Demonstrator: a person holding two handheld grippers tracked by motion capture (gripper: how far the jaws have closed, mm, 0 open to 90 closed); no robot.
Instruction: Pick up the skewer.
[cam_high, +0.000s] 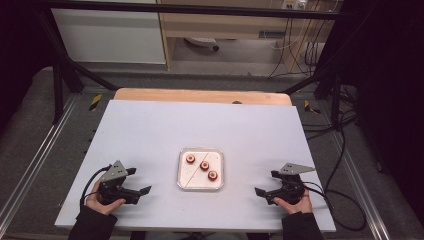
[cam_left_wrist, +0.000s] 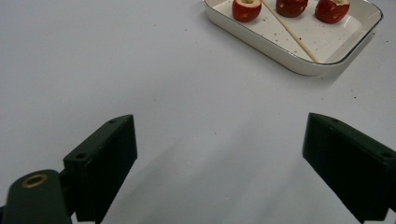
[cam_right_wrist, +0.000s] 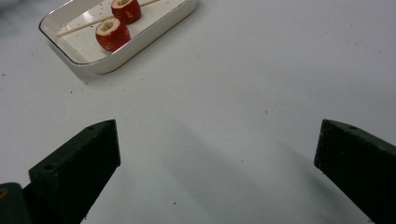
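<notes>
A white rectangular tray (cam_high: 186, 172) sits at the table's middle front. It holds three cored red fruits (cam_high: 204, 166) in a diagonal row and a thin wooden skewer (cam_high: 200, 169) lying across it. My left gripper (cam_high: 140, 181) rests on the table left of the tray, open and empty. In the left gripper view the tray (cam_left_wrist: 299, 65), fruits (cam_left_wrist: 246, 9) and skewer (cam_left_wrist: 289, 31) lie ahead, beyond my left gripper (cam_left_wrist: 219, 135). My right gripper (cam_high: 267, 183) is right of the tray, open and empty. The right gripper view shows the tray (cam_right_wrist: 121, 63) and two fruits (cam_right_wrist: 113, 33) ahead of my right gripper (cam_right_wrist: 217, 130).
The white tabletop (cam_high: 150, 130) lies on a wooden board (cam_high: 200, 95). Black frame posts (cam_high: 57, 85) stand at the far corners. Cables (cam_high: 345, 150) trail on the floor to the right. A white cabinet (cam_high: 110, 35) stands beyond the table.
</notes>
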